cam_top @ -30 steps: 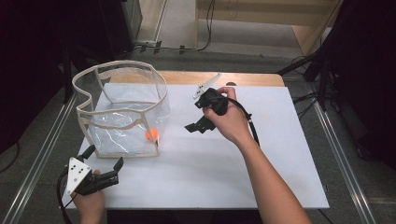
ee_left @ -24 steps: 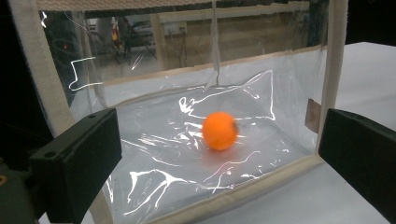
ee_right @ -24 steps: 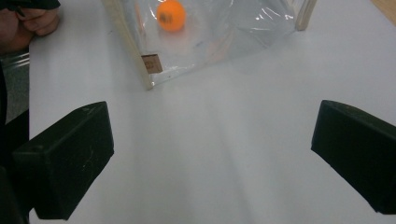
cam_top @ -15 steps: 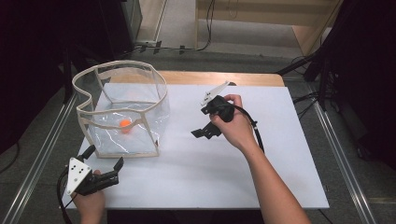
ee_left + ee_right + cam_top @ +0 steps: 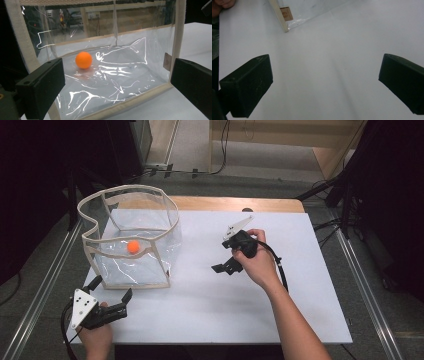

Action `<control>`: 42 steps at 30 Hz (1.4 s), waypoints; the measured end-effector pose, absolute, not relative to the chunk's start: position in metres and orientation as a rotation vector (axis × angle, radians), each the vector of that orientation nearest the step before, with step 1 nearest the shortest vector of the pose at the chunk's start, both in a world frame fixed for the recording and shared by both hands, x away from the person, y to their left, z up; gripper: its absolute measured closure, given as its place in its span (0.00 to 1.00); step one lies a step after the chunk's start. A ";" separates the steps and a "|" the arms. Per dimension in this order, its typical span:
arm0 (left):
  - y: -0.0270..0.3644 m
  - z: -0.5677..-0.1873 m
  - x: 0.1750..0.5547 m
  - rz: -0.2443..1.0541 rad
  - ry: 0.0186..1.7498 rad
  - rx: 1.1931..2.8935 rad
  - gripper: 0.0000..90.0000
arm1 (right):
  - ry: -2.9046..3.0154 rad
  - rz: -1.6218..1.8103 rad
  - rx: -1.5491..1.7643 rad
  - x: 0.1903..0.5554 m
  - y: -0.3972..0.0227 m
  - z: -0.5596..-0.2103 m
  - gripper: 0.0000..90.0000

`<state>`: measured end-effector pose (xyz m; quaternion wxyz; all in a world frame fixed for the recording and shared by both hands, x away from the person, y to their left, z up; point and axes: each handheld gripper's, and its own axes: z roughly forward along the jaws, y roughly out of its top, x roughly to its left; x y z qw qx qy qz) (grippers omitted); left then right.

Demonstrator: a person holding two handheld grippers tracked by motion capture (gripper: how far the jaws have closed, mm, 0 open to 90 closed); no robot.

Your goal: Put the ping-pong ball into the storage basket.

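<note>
An orange ball [image 5: 133, 246] lies on the floor of a clear plastic bag [image 5: 165, 222] with a cream fabric rim, which stands open at about ten o'clock on the white table [image 5: 300, 285]. The work in hand appears to be getting that ball into the bag, and judged from how things lie, that part looks done.

The left gripper [image 5: 111, 296] sits at seven o'clock, just short of the bag's near bottom edge, jaws spread wide and holding nothing. The right gripper [image 5: 226, 262] hovers near the table's middle, well apart from the bag, also gaping wide and empty (its jaws angle down toward the bare surface).

What could go wrong: the bag is soft and light, its rim already sags on the nine o'clock side, and a nudge from the left gripper against the near wall could tip or collapse it, letting the ball roll out. The ball also rests on creased plastic, so any jolt may send it wandering. The trailing cable of either gripper could snag the bag's corner.

The left gripper view looks straight through the transparent wall and shows the ball [image 5: 83, 60] on the crumpled floor, plus a small tan label [image 5: 167, 61] on the side seam, too small to make out from the high view. The right gripper view catches that bag corner [image 5: 284, 18] far off at eleven o'clock.
</note>
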<state>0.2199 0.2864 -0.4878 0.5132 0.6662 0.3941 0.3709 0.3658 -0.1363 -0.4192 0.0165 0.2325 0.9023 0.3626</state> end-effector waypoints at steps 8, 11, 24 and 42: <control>0.286 -0.488 0.220 0.891 0.949 1.601 0.00 | 2.793 1.151 0.741 0.360 -0.147 -0.430 0.00; 0.286 -0.488 0.220 0.891 0.948 1.601 0.00 | 2.789 1.152 0.755 0.357 -0.151 -0.435 0.00; 0.286 -0.488 0.220 0.891 0.949 1.603 0.00 | 2.753 1.191 0.838 0.347 -0.174 -0.452 0.00; 0.286 -0.488 0.219 0.893 0.947 1.608 0.00 | 2.705 1.222 0.908 0.333 -0.203 -0.468 0.00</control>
